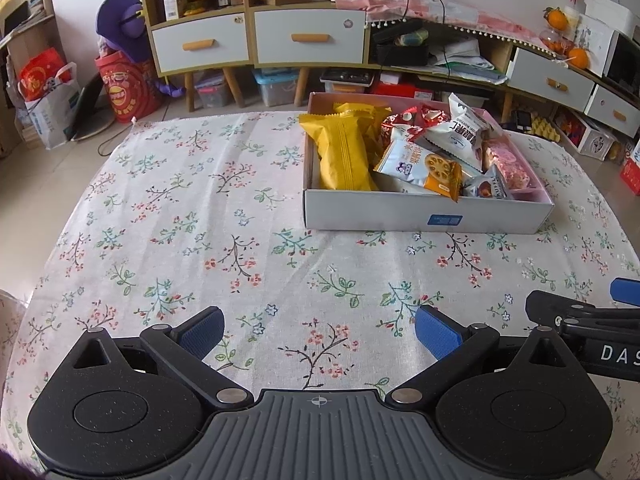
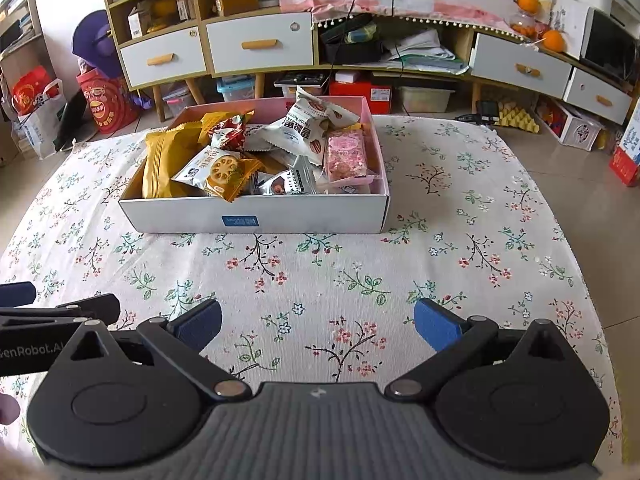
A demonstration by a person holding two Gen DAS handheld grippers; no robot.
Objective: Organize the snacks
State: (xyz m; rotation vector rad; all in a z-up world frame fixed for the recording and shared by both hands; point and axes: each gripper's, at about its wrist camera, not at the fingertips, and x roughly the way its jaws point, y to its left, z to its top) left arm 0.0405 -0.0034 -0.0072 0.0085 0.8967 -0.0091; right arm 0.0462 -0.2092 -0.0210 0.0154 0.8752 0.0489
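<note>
Both the left gripper [image 1: 320, 330] and right gripper [image 2: 318, 324] hover with fingers spread apart, holding nothing, above the floral tablecloth [image 2: 320, 272], near the snack-filled cardboard box [image 2: 256, 220].

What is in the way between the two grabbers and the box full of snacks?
Nothing visible. Only bare flowered tablecloth lies between the open right gripper and the snack box. The open left gripper also has just cloth ahead of it; the box sits ahead and to its right.
</note>
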